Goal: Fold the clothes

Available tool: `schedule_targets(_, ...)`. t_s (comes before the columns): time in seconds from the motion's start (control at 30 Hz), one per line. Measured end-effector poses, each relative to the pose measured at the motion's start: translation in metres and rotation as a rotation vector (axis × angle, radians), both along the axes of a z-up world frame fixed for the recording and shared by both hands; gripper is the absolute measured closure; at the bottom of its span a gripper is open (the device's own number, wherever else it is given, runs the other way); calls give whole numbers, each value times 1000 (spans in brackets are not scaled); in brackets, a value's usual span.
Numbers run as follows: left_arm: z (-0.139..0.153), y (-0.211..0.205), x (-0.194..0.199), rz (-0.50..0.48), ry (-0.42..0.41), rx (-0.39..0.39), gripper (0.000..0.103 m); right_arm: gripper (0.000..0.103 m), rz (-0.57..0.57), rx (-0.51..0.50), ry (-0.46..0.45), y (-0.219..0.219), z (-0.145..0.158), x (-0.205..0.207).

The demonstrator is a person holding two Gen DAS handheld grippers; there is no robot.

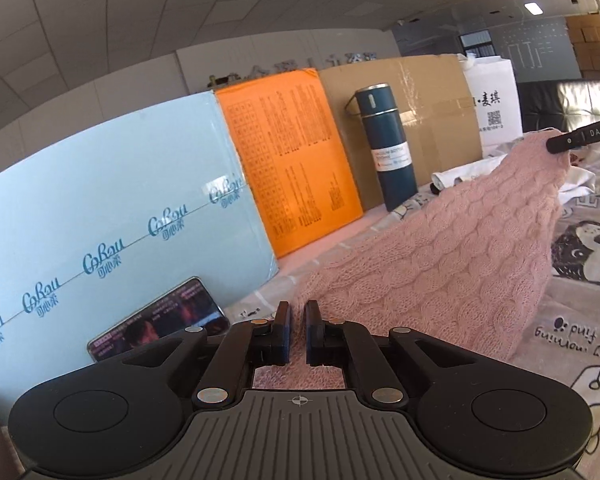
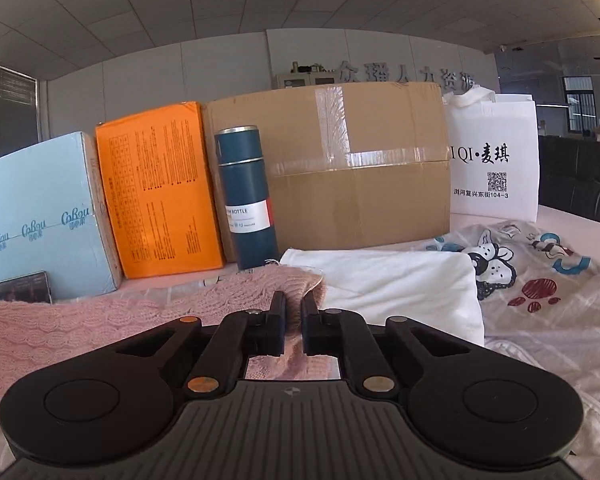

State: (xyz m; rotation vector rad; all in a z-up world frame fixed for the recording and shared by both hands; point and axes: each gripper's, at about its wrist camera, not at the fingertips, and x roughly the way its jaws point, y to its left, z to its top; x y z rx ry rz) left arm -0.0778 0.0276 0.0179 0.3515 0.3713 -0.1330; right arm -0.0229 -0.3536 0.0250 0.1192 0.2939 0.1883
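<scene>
Pink knit sweater point(image 1: 440, 248) pinched by both hand-held grippers (far edge hidden), phone point(image 1: 156, 326) half-blocked

Bright, sharp — fisheye-warped edges.

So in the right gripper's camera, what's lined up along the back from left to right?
Phone → light blue box → orange box → dark blue bottle → cardboard box → white bag.

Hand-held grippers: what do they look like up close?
The left hand-held gripper is black, with two round pads on its wings, silver rivets, a ridged grey base bearing a crosshair mark, and blue fingers. The right hand-held gripper matches, with darker fingers and orange-tinted rivets.
</scene>
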Motion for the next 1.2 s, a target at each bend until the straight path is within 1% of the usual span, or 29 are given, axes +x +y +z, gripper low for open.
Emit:
schedule_targets(0.07, -7, -3, 10, -10, 72, 0, 97, 96, 17, 25, 59, -1, -8, 14)
schedule_targets(0.1, -12, -5, 14, 1, 98, 8, 97, 96, 26, 36, 92, -2, -14, 21)
schedule_targets(0.17, -22, -7, 20, 38, 123, 20, 90, 95, 22, 60, 156, -6, -27, 32)
schedule_targets(0.2, -22, -6, 19, 58, 118, 5, 88, 94, 16, 70, 184, -9, -32, 35)
schedule_targets(0.23, -19, -3, 13, 77, 97, -24, 82, 89, 12, 90, 204, -12, -35, 37)
schedule_targets(0.27, -15, -1, 7, 97, 75, -52, 78, 74, 8, 109, 223, -16, -39, 38)
schedule_targets(0.3, -12, 1, 2, 116, 54, -81, 69, 63, 7, 131, 228, -19, -39, 38)
schedule_targets(0.33, -8, 3, -4, 136, 33, -109, 55, 49, 11, 154, 222, -22, -39, 36)
schedule_targets(0.37, -5, 5, -10, 155, 11, -138, 46, 45, 16, 177, 217, -25, -39, 34)
schedule_targets(0.4, -2, 8, -16, 174, -10, -167, 35, 44, 20, 199, 211, -28, -39, 33)
schedule_targets(0.47, 5, 13, -28, 214, -50, -222, 32, 34, 21, 217, 209, -29, -39, 32)
schedule_targets(0.53, 10, 25, -46, 256, -64, -250, 25, 32, 36, 225, 202, -29, -37, 31)
schedule_targets(0.57, 12, 33, -55, 276, -71, -261, 23, 30, 44, 229, 199, -29, -37, 30)
schedule_targets(0.63, 15, 49, -72, 314, -82, -281, 17, 26, 47, 248, 183, -29, -35, 26)
schedule_targets(0.73, 18, 77, -80, 333, -64, -299, 15, 25, 4, 318, 180, -34, -30, 15)
schedule_targets(0.8, 19, 95, -81, 324, -56, -337, 15, 21, -17, 377, 200, -34, -29, 3)
schedule_targets(0.83, 19, 104, -80, 308, -55, -365, 14, 18, -19, 409, 216, -32, -29, -4)
schedule_targets(0.9, 16, 118, -79, 286, -63, -435, 14, 18, -24, 473, 249, -28, -29, -18)
schedule_targets(0.93, 13, 125, -79, 277, -69, -474, 14, 18, -21, 500, 282, -22, -31, -23)
schedule_targets(1.03, 2, 139, -85, 245, -64, -578, 14, 18, -1, 569, 378, -5, -34, -22)
schedule_targets(1.07, -2, 142, -88, 243, -56, -598, 14, 18, 5, 586, 401, 1, -34, -19)
schedule_targets(1.17, -7, 146, -91, 246, -39, -626, 14, 18, -29, 580, 457, 17, -38, -1)
schedule_targets(1.2, -7, 147, -91, 245, -37, -641, 14, 19, -46, 598, 473, 20, -43, 9)
